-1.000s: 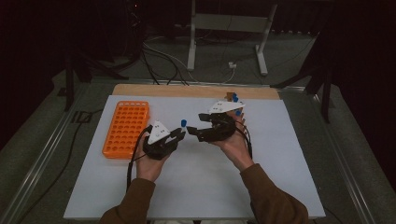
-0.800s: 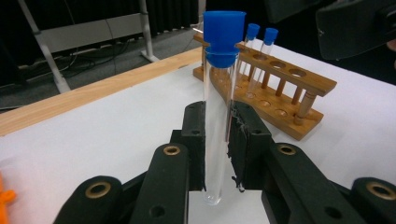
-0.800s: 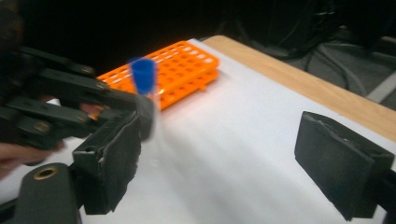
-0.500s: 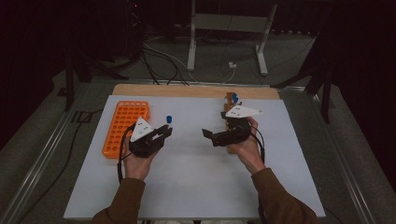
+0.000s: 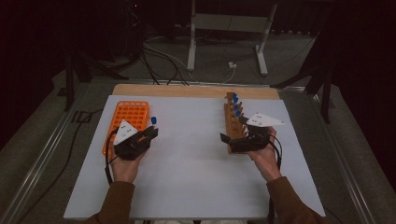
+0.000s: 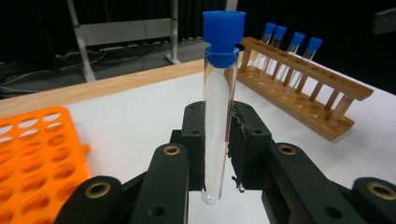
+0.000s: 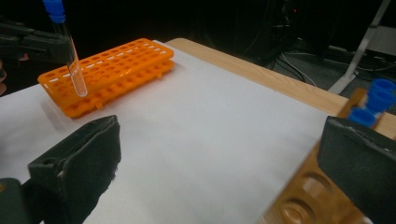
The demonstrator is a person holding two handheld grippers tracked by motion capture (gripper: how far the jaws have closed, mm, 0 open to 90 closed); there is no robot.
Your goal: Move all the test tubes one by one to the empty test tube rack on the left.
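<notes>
On the white sheet (image 5: 187,177) I count two racks: one orange plastic rack (image 5: 128,119) at my left and one wooden rack (image 5: 232,122) at my right. In the left gripper view I count four blue-capped tubes (image 6: 292,56) standing in the wooden rack, plus one more test tube (image 6: 219,116) in my left gripper (image 5: 148,134), five in all. That gripper's jaws are closed tight on the tube's glass about midway along it. The tube stands nearly upright, long axis vertical, blue cap on top and rounded end hanging free above the sheet, just beside the orange rack's near right edge. My right gripper (image 5: 229,140) is at the near end of the wooden rack, its jaws spread wide with nothing between them. The right gripper view gives me the tube's slight tilt against the orange rack (image 7: 107,72); the high view gives little more than its blue cap.
</notes>
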